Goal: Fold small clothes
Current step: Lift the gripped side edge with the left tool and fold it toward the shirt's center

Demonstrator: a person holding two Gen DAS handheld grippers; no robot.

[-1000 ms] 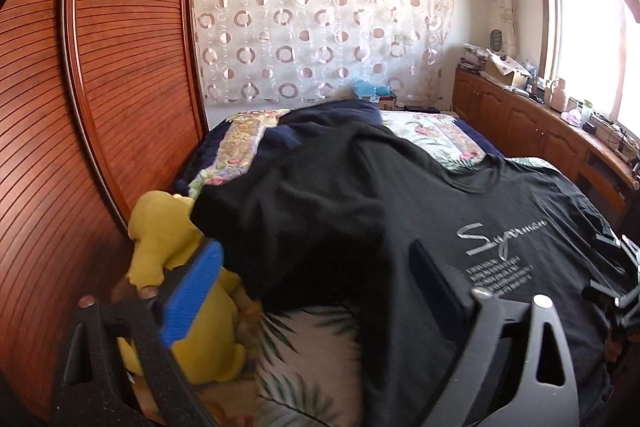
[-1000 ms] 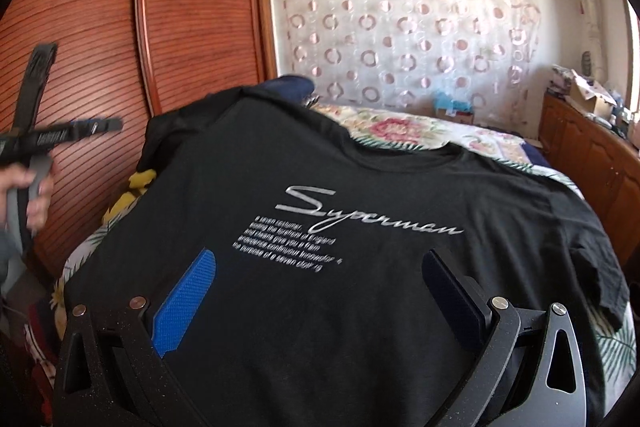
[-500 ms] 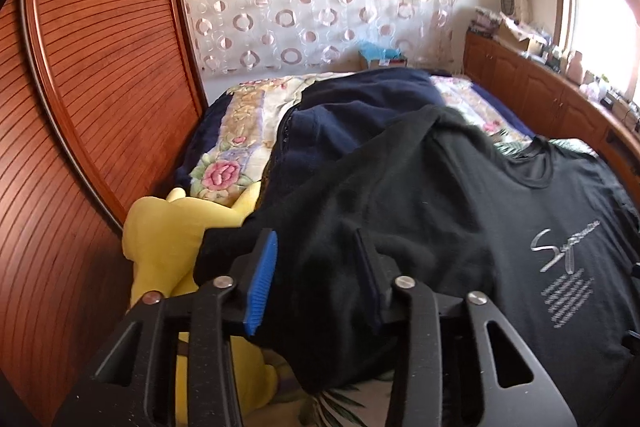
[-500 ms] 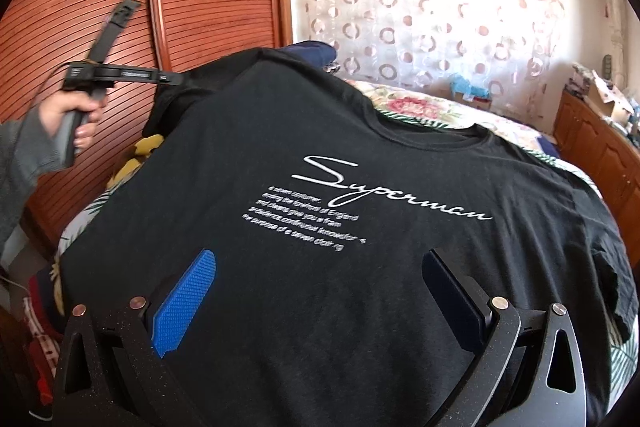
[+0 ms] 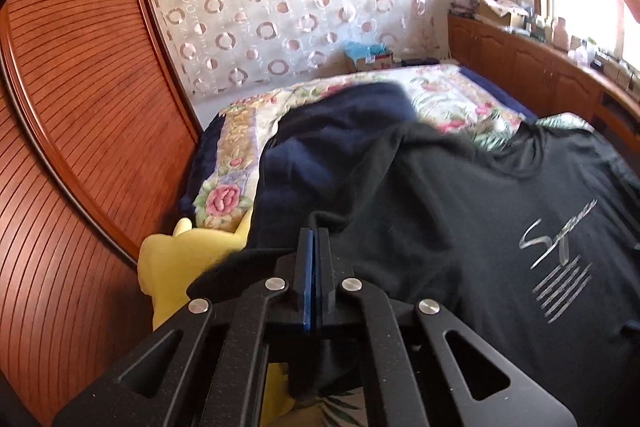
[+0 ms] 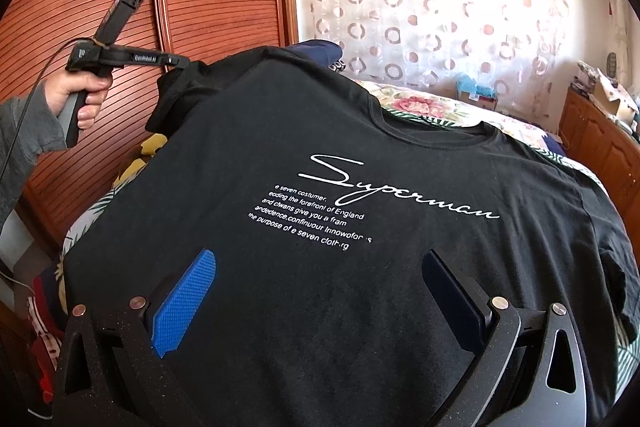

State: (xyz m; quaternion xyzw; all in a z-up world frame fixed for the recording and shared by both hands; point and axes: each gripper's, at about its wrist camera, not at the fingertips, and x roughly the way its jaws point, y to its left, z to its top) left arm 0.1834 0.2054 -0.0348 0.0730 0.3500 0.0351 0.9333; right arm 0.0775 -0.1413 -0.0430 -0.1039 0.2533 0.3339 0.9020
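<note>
A black T-shirt (image 6: 400, 147) with white "Superman" lettering lies spread front-up across the bed. Seen from the left wrist, the same black T-shirt (image 5: 460, 207) fills the right half of the picture. My left gripper (image 5: 316, 233) is shut on the shirt's left sleeve, and black cloth bunches around and below its pads. The right wrist view shows that left gripper (image 6: 182, 62) at the raised sleeve edge, held by a hand (image 6: 80, 87) in a grey sleeve. My right gripper (image 6: 319, 255) stands open just above the shirt's lower front, with nothing between its fingers.
A navy garment (image 5: 332, 131) lies under the shirt's far left shoulder on the floral bedcover (image 5: 460, 95). A yellow plush toy (image 5: 172, 267) is wedged between the bed and the slatted wooden wardrobe (image 5: 80, 107). Wooden cabinets (image 5: 540, 67) with clutter run along the right wall.
The left gripper moved forward onto the shirt's left sleeve and its jaws went from wide open to shut on the cloth. The right gripper stayed where it was.
</note>
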